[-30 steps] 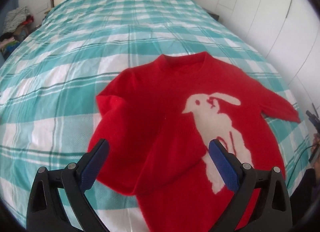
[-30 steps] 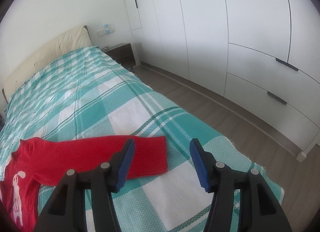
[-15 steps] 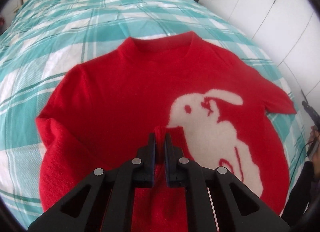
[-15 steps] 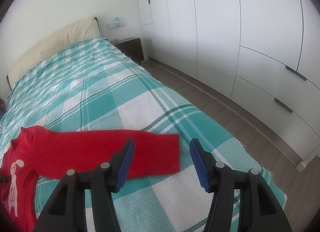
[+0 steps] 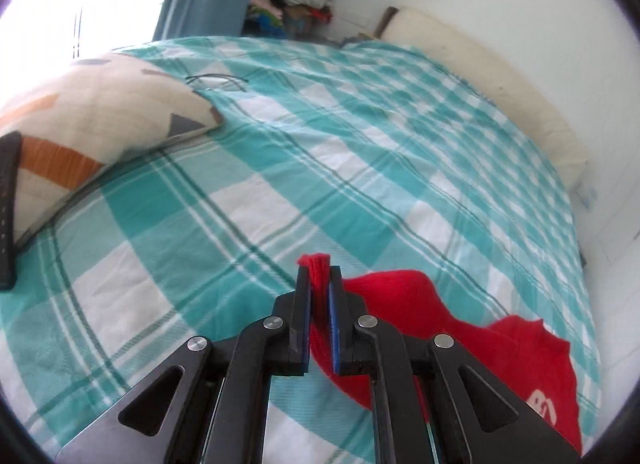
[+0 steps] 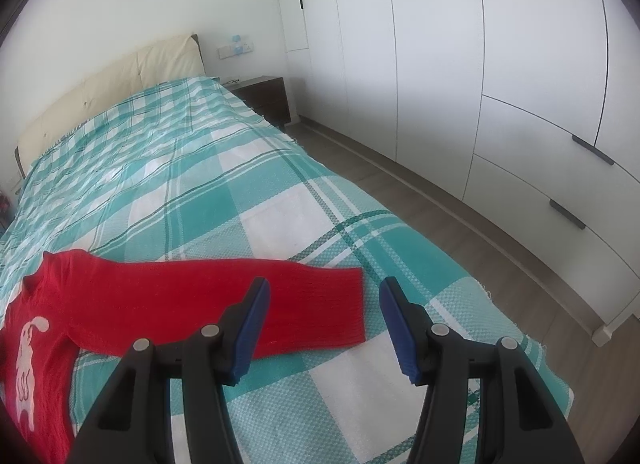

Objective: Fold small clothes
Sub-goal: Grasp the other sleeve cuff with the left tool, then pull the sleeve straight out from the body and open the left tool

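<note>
Teal-and-white checked bedspread (image 6: 280, 200) covers the bed under both tools. Nearest, the left gripper (image 5: 319, 292) is clamped on a bunched sleeve of the red sweater (image 5: 472, 344); the right gripper (image 6: 322, 304) hangs spread wide above the other sleeve (image 6: 240, 304), stretched flat. Farther off lie a patterned pillow (image 5: 92, 124), then the cream headboard (image 6: 112, 84) and white wardrobes (image 6: 440, 64).

We can read no words, brands or numbers anywhere in either view. The red knitted sweater (image 6: 92, 304) carries only a white animal figure (image 6: 28, 360), a picture and not lettering, and the white mark on it in the left wrist view is too partial to read.
</note>
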Action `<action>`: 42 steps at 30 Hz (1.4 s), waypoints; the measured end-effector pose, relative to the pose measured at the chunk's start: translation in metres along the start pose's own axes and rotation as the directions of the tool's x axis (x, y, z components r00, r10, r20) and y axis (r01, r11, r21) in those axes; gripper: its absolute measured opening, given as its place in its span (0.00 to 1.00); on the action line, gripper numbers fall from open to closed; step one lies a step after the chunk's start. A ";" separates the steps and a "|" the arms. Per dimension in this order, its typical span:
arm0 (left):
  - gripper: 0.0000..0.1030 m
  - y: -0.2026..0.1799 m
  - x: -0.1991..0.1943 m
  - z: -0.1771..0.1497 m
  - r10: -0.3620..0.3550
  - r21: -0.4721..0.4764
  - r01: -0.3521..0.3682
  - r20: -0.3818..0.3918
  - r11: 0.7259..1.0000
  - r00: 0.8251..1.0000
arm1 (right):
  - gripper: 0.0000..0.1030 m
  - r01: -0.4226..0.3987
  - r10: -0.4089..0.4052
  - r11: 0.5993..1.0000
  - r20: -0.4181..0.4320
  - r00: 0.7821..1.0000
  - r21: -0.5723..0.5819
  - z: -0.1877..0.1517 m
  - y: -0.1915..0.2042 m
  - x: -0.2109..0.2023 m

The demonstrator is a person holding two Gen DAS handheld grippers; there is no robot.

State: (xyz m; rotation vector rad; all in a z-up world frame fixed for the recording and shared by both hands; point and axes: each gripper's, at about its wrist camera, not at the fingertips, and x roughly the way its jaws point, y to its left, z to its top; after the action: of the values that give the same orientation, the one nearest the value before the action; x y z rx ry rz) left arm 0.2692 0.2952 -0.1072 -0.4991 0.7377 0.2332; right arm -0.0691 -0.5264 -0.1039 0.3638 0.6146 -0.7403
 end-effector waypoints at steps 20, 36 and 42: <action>0.07 0.035 0.057 -0.031 -0.028 0.095 0.043 -0.149 0.995 0.988 | 0.55 0.079 -0.080 0.992 0.000 0.997 -0.098 -0.006 0.019 0.007; 0.06 0.075 0.057 -0.028 0.185 -0.014 -0.187 -0.058 0.982 0.981 | 0.55 0.088 -0.088 0.993 0.004 0.996 -0.080 -0.005 0.014 0.007; 0.06 0.076 0.059 -0.030 0.187 -0.013 -0.188 -0.069 0.982 0.980 | 0.55 0.092 -0.091 0.993 0.009 0.996 -0.080 -0.005 0.013 0.007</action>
State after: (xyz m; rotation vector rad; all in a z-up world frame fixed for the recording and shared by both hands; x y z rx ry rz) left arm 0.2664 0.3471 -0.1937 -0.4576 0.8502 0.4010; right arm -0.0575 -0.5181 -0.1108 0.2613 0.6575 -0.8017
